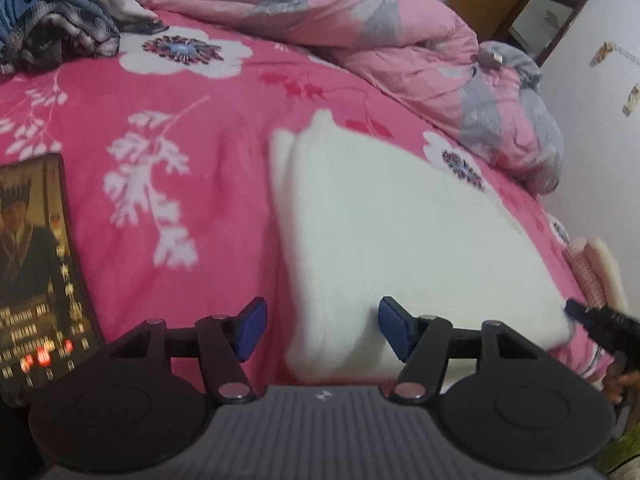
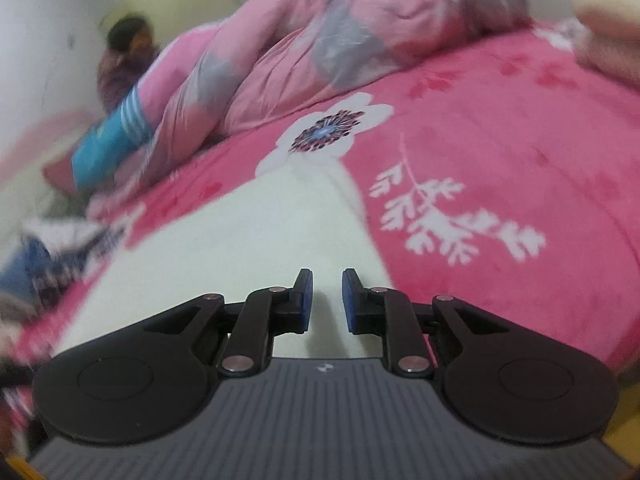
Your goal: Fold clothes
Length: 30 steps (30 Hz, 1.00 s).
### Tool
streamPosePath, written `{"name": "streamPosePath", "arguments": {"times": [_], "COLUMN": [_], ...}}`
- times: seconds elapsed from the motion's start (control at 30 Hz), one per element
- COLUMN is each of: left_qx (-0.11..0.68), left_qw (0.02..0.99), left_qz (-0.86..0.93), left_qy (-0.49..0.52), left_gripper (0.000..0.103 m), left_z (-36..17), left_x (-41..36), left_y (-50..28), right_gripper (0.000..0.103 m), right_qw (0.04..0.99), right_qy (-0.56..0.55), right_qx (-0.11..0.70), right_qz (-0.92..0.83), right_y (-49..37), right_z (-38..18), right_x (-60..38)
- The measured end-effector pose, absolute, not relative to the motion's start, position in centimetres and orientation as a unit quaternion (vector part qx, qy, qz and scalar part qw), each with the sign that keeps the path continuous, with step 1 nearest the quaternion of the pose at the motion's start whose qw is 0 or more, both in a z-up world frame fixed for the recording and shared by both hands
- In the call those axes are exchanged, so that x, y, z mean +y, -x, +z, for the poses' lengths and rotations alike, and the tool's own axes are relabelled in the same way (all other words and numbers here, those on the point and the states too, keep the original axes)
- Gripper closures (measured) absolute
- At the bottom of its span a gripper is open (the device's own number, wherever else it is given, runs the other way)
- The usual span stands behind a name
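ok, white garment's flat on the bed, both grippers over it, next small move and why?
Probably lower the left gripper onto the white garment's near edge and close. Its jaws stand open with no cloth between them, and the right gripper grips nothing either.

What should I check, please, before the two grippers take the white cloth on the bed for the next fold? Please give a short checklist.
1. White garment lies flat on the pink bedsheet: ok.
2. Left gripper open, nothing between its pads: ok.
3. Right gripper jaws narrowly apart, nothing between them: not ok, too narrow to take an edge.
4. Phone clear of the garment: ok.
5. Rumpled quilt clear of the garment: ok.
6. Garment's near edge in view: cannot tell.
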<state>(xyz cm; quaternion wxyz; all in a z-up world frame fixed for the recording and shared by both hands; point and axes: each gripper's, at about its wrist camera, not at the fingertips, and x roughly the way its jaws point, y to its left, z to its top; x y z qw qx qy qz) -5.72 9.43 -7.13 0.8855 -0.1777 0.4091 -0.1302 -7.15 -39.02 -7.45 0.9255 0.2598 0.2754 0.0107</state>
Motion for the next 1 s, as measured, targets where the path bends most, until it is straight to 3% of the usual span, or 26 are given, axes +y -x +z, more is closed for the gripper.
{"name": "streamPosePath", "arguments": {"times": [0.3, 0.47, 0.7, 0.9, 1.0], "left_qx": [0.373, 0.311, 0.338, 0.345, 0.343], "left_qw": [0.91, 0.937, 0.927, 0.925, 0.924], "left_qz": [-0.107, -0.123, -0.135, -0.132, -0.136], "left_qy": [0.146, 0.102, 0.086, 0.095, 0.096], "left_gripper": [0.044, 0.036, 0.037, 0.037, 0.037], "left_z": [-5.4, -2.3, -4.2, -6.5, -6.7], "left_x": [9.1, 7.7, 4.1, 4.8, 5.0], "left_y": [6.4, 5.4, 1.5, 2.0, 2.3], "right_gripper": [0.084, 0.083, 0.083, 0.084, 0.084], "right_qw": [0.925, 0.94, 0.951, 0.929, 0.922], "right_qy": [-0.262, -0.22, -0.113, -0.043, -0.055], "right_qx": [0.275, 0.26, 0.257, 0.352, 0.368], "right_qz": [0.0, 0.036, 0.127, 0.11, 0.109], "right_y": [6.7, 4.7, -3.0, -8.7, -9.3], "right_z": [-6.8, -4.2, -1.5, -7.6, -6.8], "right_x": [-38.3, -35.9, -27.9, -25.9, -26.2]}}
